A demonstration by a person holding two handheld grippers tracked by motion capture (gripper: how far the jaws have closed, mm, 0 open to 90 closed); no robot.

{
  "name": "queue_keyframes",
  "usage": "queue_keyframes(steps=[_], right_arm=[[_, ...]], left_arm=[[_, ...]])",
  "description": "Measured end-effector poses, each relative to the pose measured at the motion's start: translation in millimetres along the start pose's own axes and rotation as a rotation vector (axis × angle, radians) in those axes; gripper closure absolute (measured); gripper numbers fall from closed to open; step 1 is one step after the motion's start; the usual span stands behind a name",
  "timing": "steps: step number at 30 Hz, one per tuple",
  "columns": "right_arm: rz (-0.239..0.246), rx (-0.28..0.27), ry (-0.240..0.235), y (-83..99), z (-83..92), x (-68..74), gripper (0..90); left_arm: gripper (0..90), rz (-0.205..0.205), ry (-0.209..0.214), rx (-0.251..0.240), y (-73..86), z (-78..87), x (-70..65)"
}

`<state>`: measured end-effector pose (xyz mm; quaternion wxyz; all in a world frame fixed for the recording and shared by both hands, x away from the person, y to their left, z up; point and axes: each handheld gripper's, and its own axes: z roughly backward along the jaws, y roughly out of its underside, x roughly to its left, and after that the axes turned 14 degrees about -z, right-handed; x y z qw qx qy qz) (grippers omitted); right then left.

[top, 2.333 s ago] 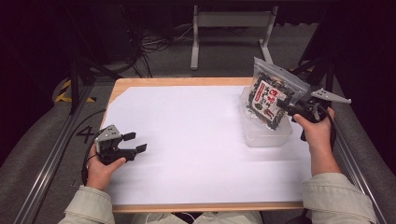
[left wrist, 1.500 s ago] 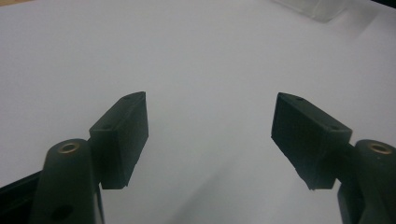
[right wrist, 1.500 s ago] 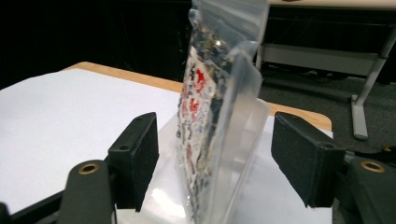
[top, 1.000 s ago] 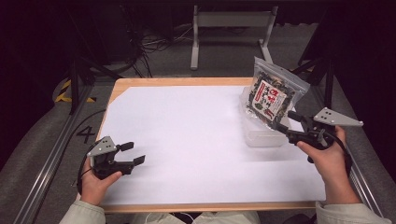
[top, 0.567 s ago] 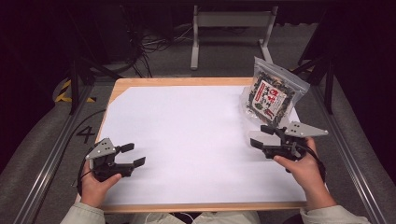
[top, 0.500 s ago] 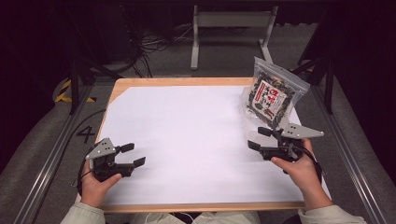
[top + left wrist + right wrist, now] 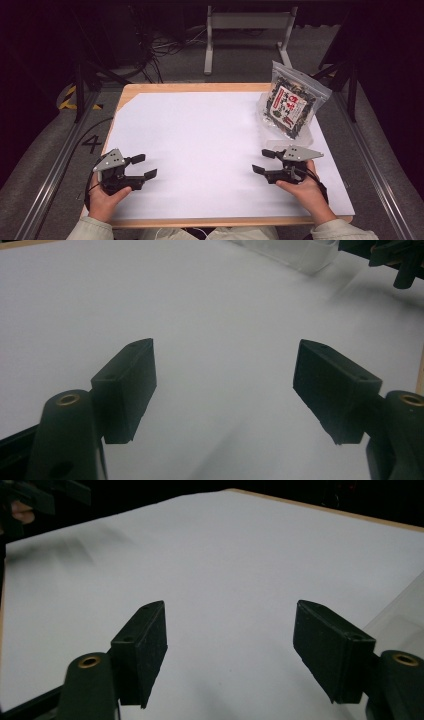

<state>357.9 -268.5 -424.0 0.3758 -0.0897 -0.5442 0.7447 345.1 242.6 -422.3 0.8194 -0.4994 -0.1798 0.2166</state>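
Now both claws sit low over the white sheet [image 7: 210, 145] covering the counter [image 7: 200, 87], and the snack bag [image 7: 290, 106] is our landmark, standing at the sheet's far right edge in a clear plastic tub [image 7: 295, 139]. The right claw [image 7: 263, 161] hovers just in front of that bag, jaws spread wide, nothing between them. The left claw [image 7: 144, 166] is well away from the bag, across the sheet at the near left corner, jaws likewise parted and empty.
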Motion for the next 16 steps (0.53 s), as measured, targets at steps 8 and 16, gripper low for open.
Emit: queue_keyframes(steps=[8, 16], right_arm=[[-0.001, 0.048, 0.027, 12.8, -12.2, -3.7, 29.9], [-0.010, 0.046, 0.040, 14.2, -13.4, -4.5, 29.6]], left_arm=[[26.3, 0.004, 0.002, 0.004, 2.2, -2.8, 0.0], [26.4, 0.015, 0.003, 0.001, 4.4, -6.6, 1.0]])
